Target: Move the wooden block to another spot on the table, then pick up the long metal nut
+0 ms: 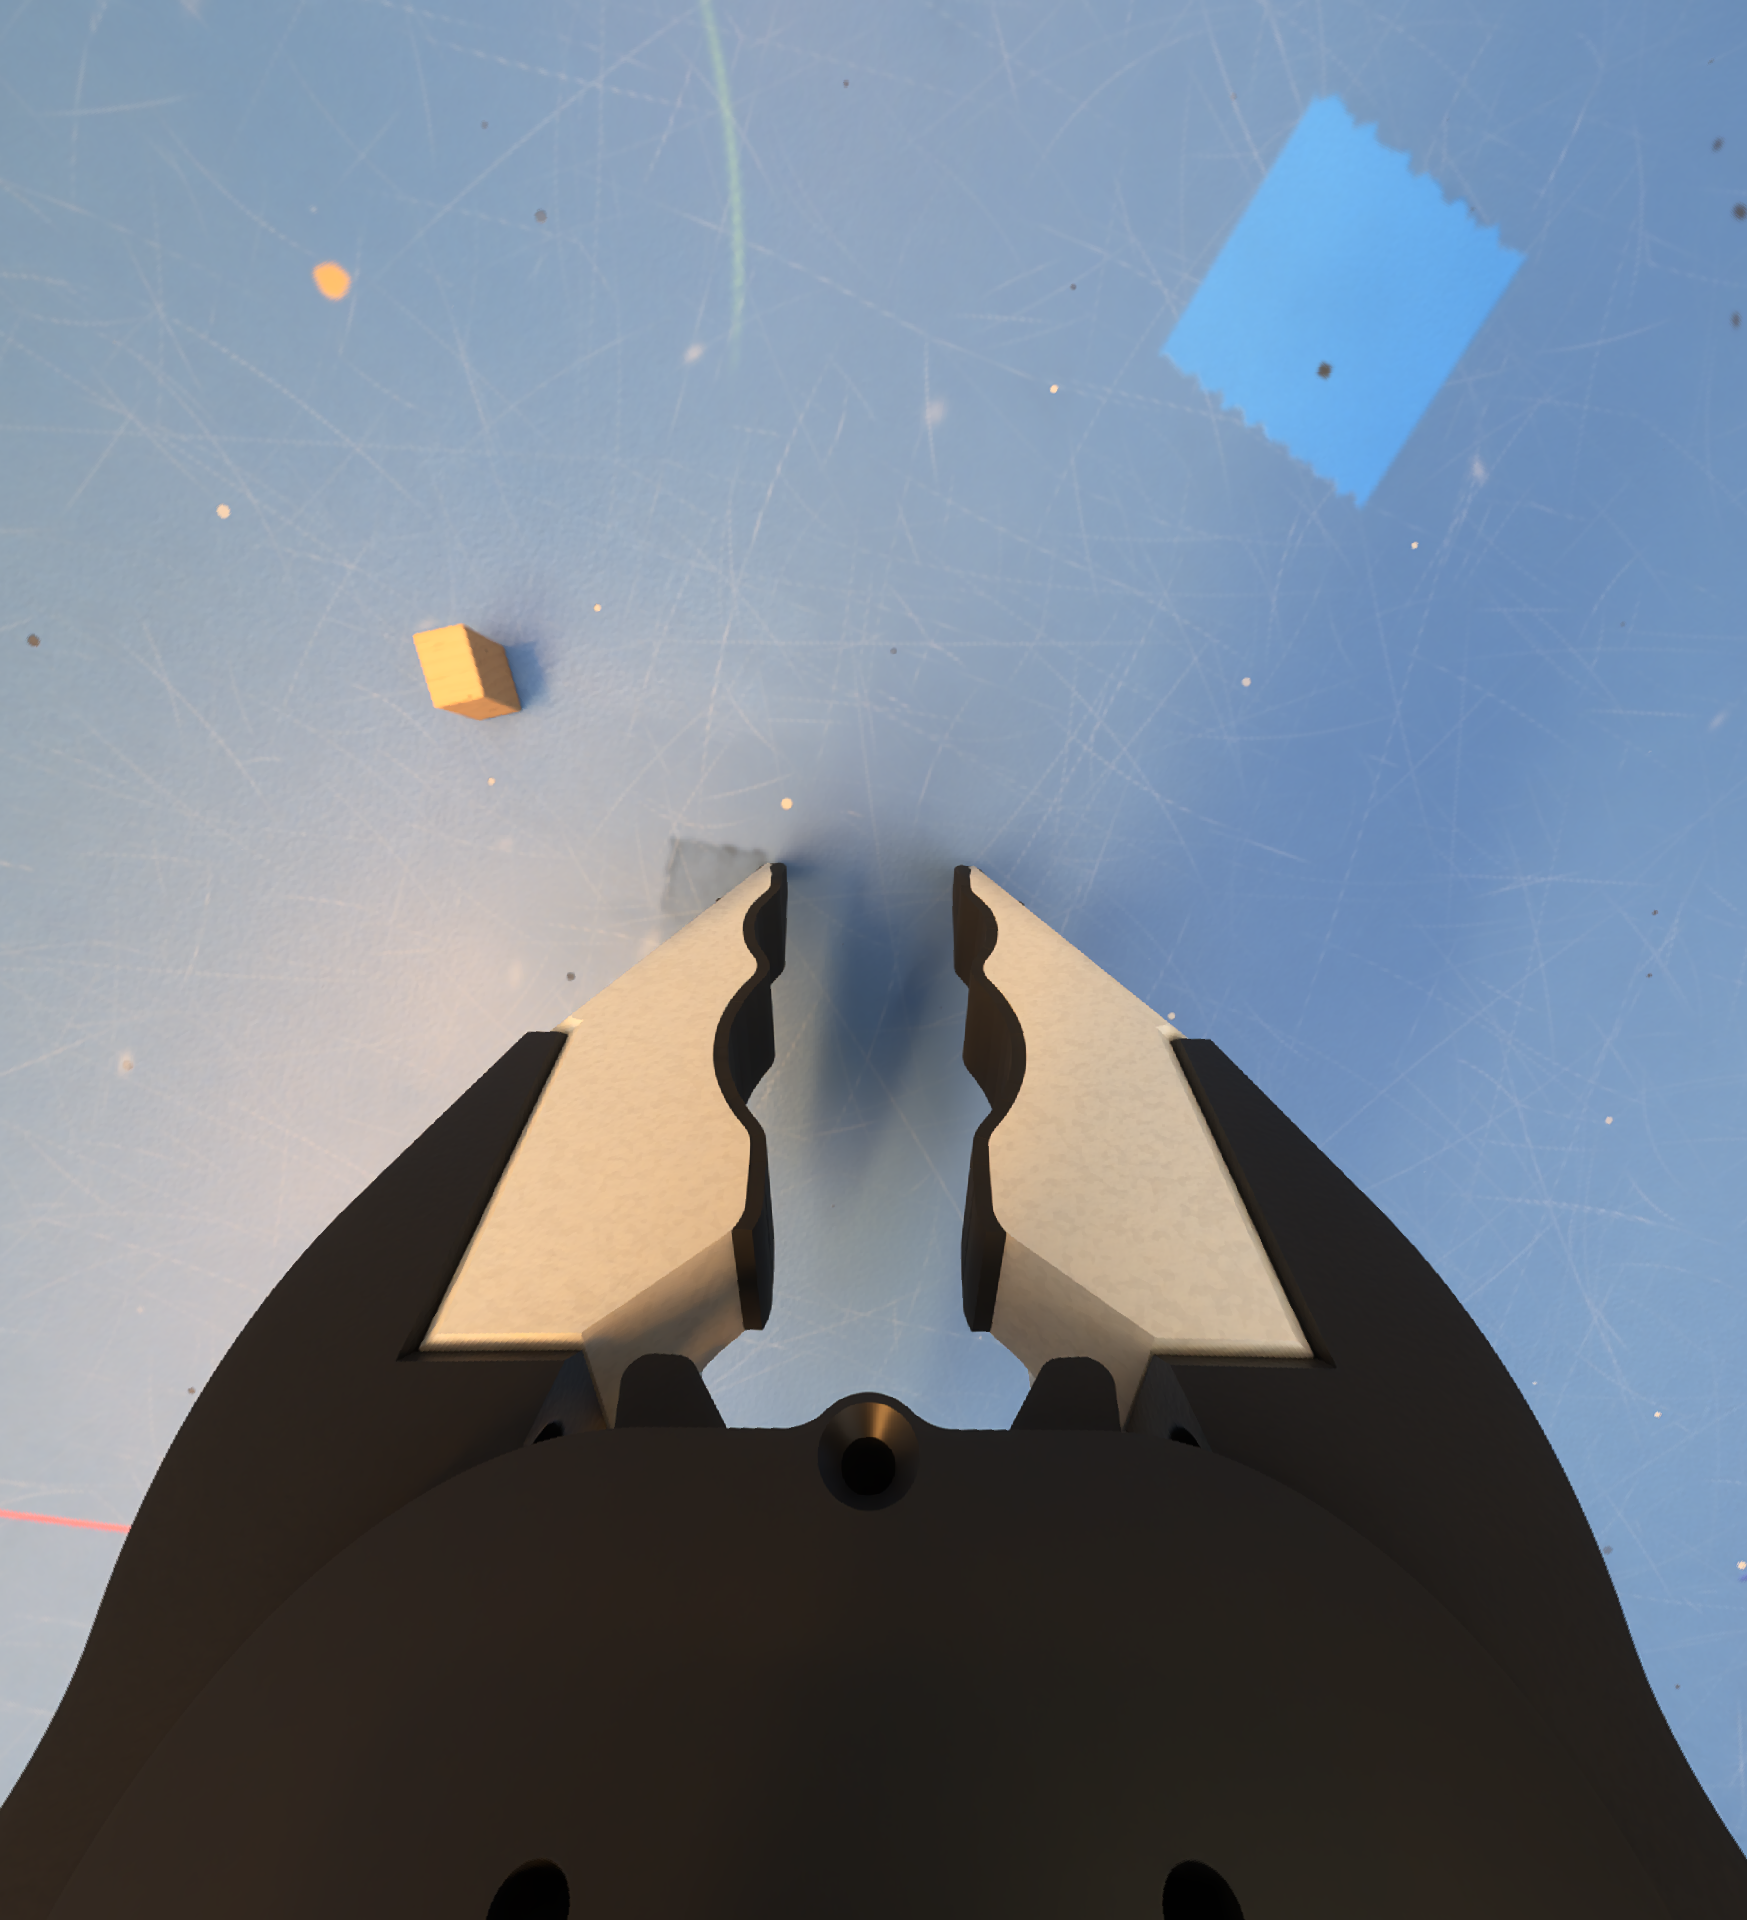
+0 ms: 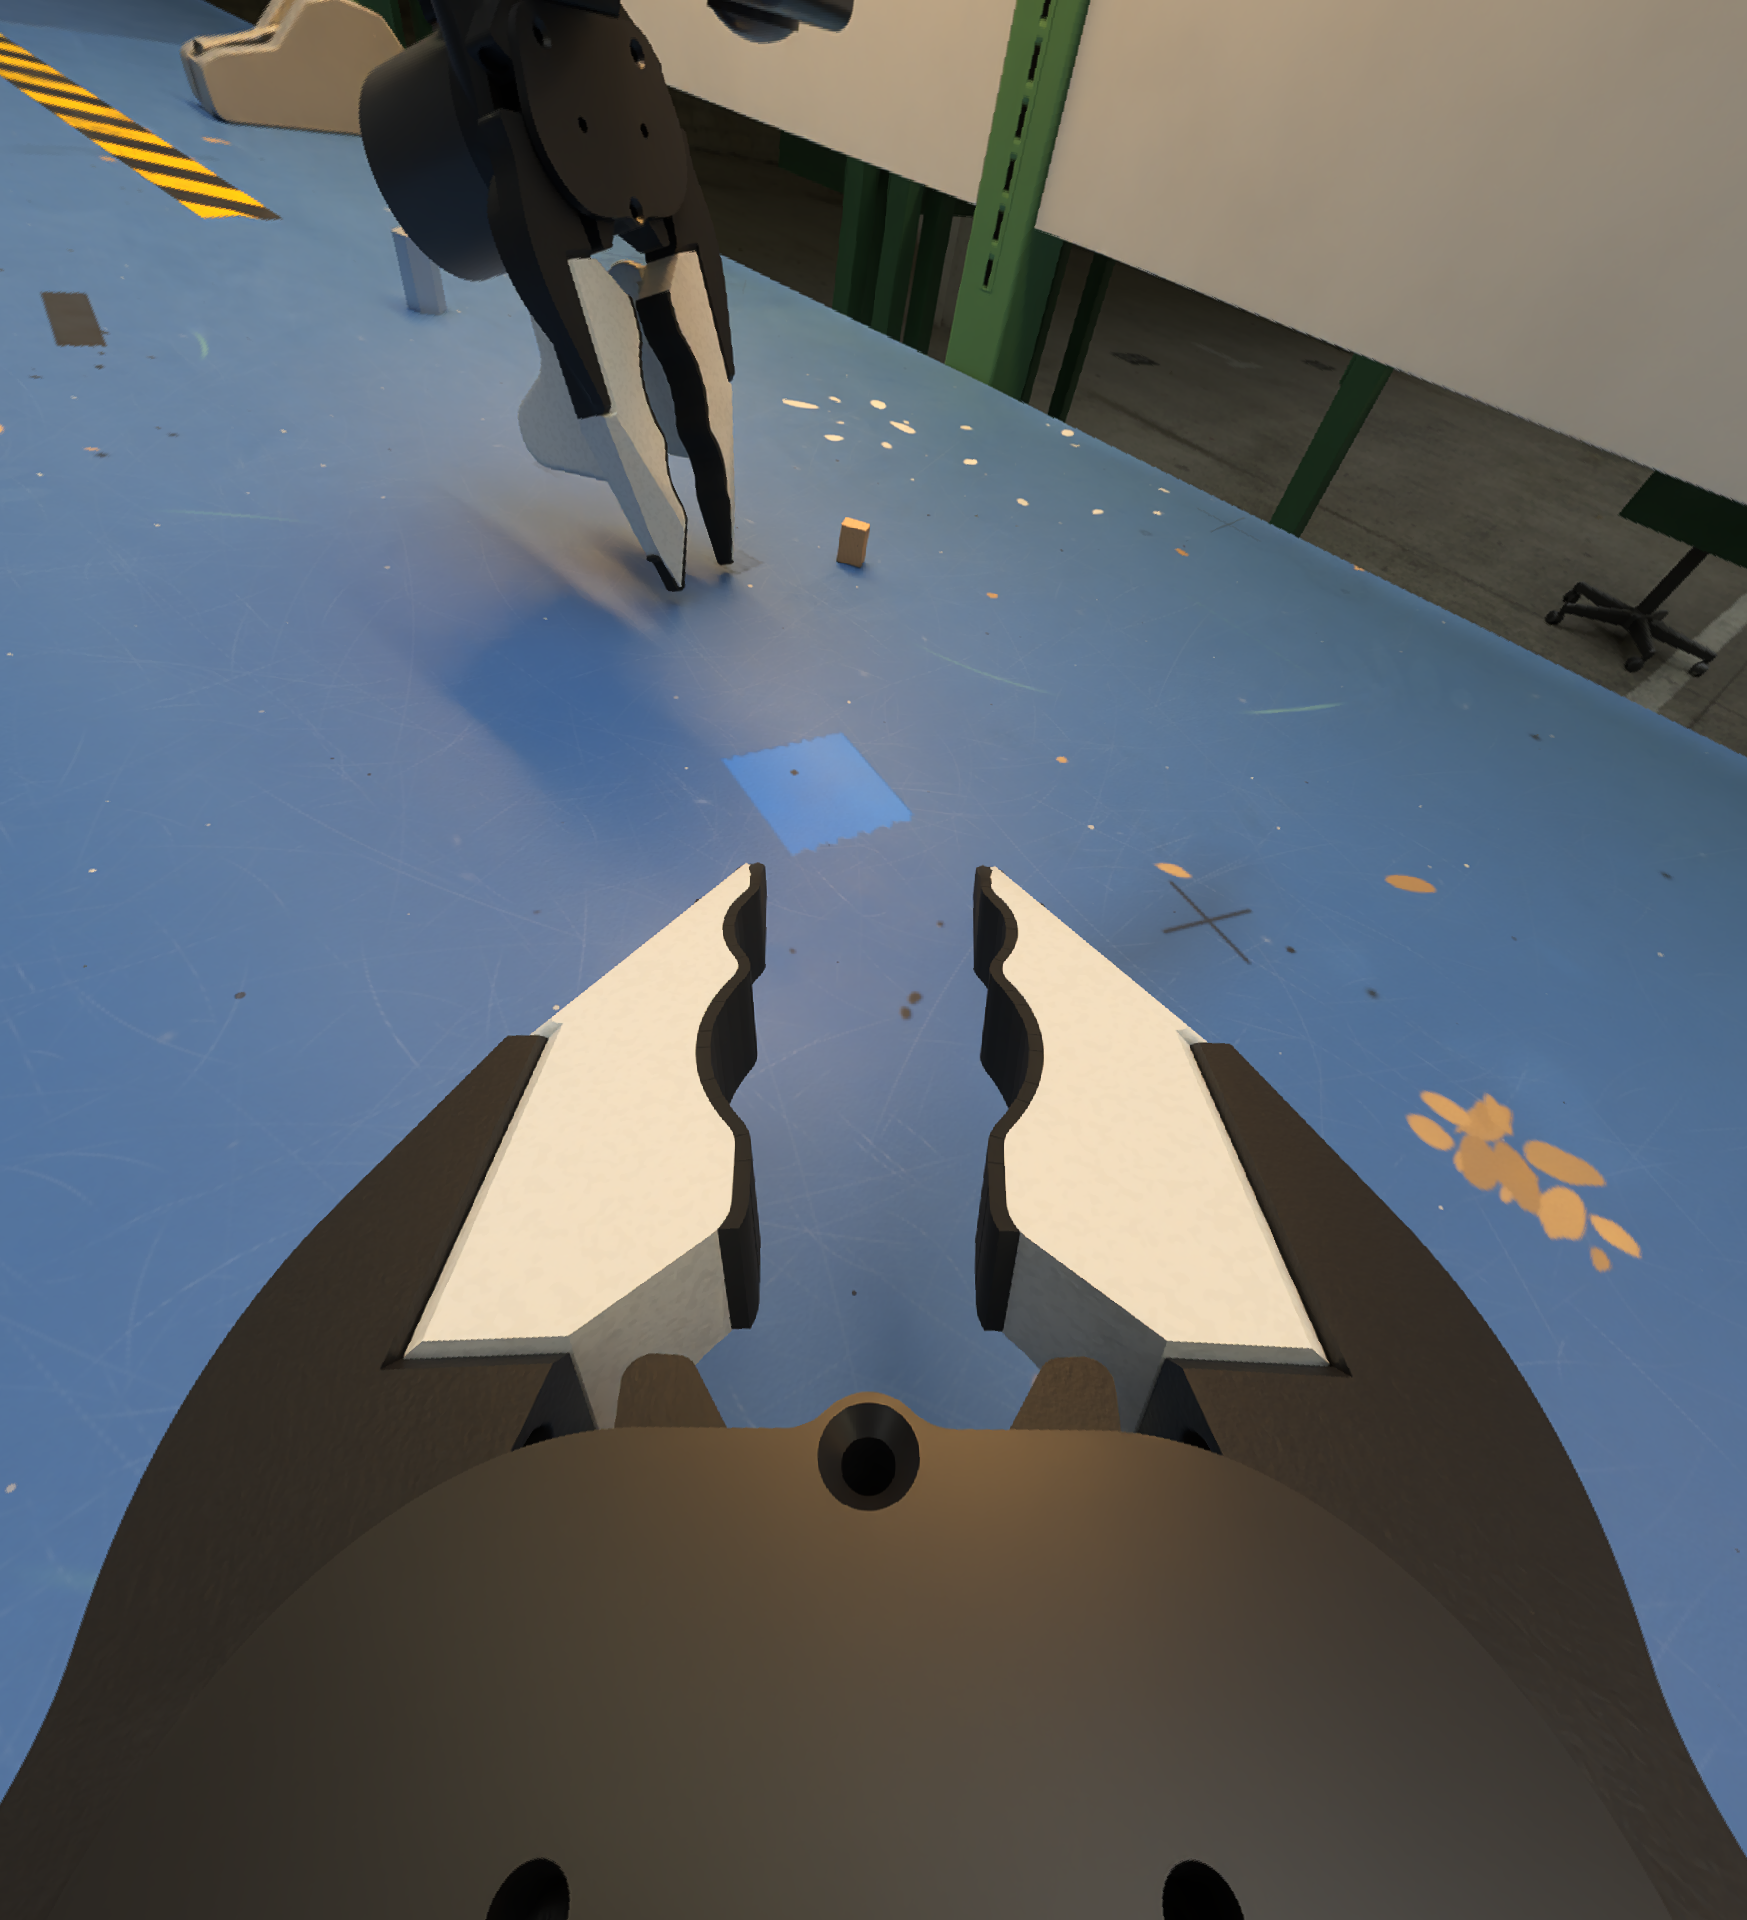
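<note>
The small wooden block (image 1: 466,672) stands on the blue table, ahead and to the left of my left gripper (image 1: 869,871), well apart from it. The left gripper is open and empty, pointing down with its tips close to the table surface. In the right wrist view the left gripper (image 2: 700,569) is seen far off, with the block (image 2: 852,542) just to its right. A slim grey upright piece (image 2: 419,275), possibly the long metal nut, stands behind it at the far left. My right gripper (image 2: 869,871) is open and empty above the table.
A bright blue tape patch (image 1: 1342,301) (image 2: 815,792) lies between the two grippers. A yellow-black hazard stripe (image 2: 100,120) and a beige object (image 2: 277,62) sit at the far left. The table edge (image 2: 1264,520) runs along the right, with green posts (image 2: 1004,187) beyond.
</note>
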You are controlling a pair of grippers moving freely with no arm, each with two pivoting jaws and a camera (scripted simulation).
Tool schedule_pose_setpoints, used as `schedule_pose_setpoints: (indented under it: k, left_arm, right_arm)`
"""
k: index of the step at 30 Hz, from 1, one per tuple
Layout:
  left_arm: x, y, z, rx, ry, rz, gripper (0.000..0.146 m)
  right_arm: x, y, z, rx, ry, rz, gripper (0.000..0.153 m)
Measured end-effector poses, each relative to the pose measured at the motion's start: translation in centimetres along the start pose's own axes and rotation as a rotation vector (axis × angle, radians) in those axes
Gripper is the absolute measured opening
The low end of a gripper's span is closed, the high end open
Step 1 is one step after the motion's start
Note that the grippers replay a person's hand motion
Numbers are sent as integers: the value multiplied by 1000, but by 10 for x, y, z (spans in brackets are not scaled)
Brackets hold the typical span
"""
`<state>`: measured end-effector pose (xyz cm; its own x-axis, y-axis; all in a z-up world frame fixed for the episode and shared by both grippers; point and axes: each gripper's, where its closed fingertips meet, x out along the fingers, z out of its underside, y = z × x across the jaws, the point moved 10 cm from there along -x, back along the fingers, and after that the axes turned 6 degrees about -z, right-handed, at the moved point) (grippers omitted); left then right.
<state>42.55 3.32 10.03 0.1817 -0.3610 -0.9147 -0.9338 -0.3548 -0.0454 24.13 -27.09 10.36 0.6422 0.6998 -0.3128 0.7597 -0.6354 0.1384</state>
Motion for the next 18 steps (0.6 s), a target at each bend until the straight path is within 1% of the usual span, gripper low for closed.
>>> schedule_pose_setpoints:
  k: [3, 8, 11, 15, 18]
  left_arm:
    - [-3, -3, 2, -5, -1, -19, 27]
    - [-15, -11, 2, -45, 64, -89, 26]
    - [-21, -12, 0, -59, 108, -87, 27]
    - [-21, -11, -2, -56, 126, -84, 28]
    - [-17, -10, -4, -51, 123, -84, 33]
  right_arm:
    - [0, 0, 0, -3, -1, -1, 40]
    - [0, 0, 0, -1, -1, -2, 40]
    - [0, 0, 0, -2, -2, -3, 40]
    - [0, 0, 0, 1, 0, -2, 40]
    - [0, 0, 0, 1, 1, -1, 40]
